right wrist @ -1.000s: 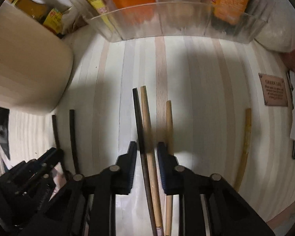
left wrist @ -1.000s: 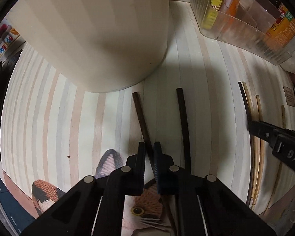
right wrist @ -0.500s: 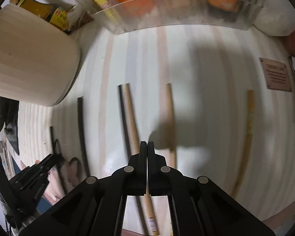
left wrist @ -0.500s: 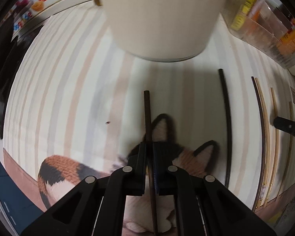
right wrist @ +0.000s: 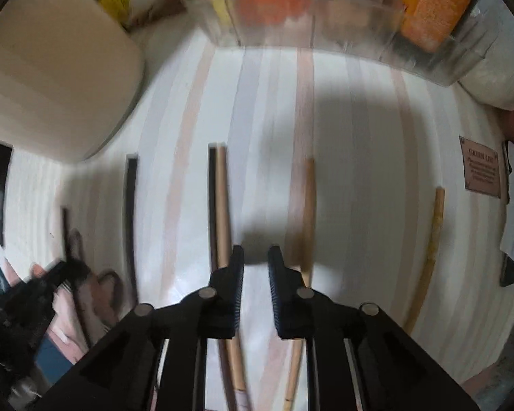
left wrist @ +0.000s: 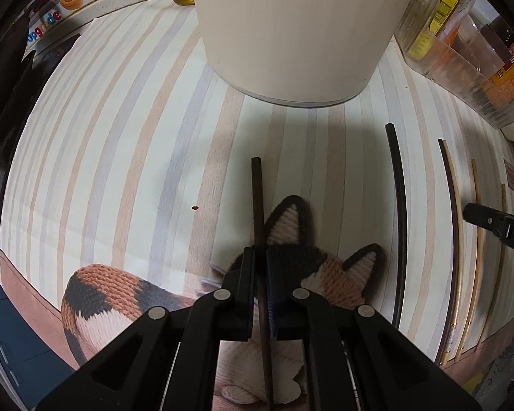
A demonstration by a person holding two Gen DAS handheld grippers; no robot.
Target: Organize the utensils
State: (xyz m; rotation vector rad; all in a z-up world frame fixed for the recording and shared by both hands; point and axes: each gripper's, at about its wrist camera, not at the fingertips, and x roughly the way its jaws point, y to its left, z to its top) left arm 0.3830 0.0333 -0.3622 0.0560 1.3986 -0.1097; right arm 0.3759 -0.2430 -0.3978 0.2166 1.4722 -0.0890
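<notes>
Jaws on my left gripper (left wrist: 261, 257) are clamping tight on a dark chopstick (left wrist: 257, 198), with a knitted-cat picture (left wrist: 291, 226) showing beneath on the striped bench (left wrist: 120, 137). Jaws on my right gripper (right wrist: 256, 257) have just been opening and are standing slightly apart, nothing between them. One light chopstick (right wrist: 222, 198) is lying just left of them, another (right wrist: 308, 205) just right. Farther off, a cream container (left wrist: 291, 34) is standing beyond the dark chopstick's tip, and a clear bin (right wrist: 325, 24) of packets is sitting at the back.
</notes>
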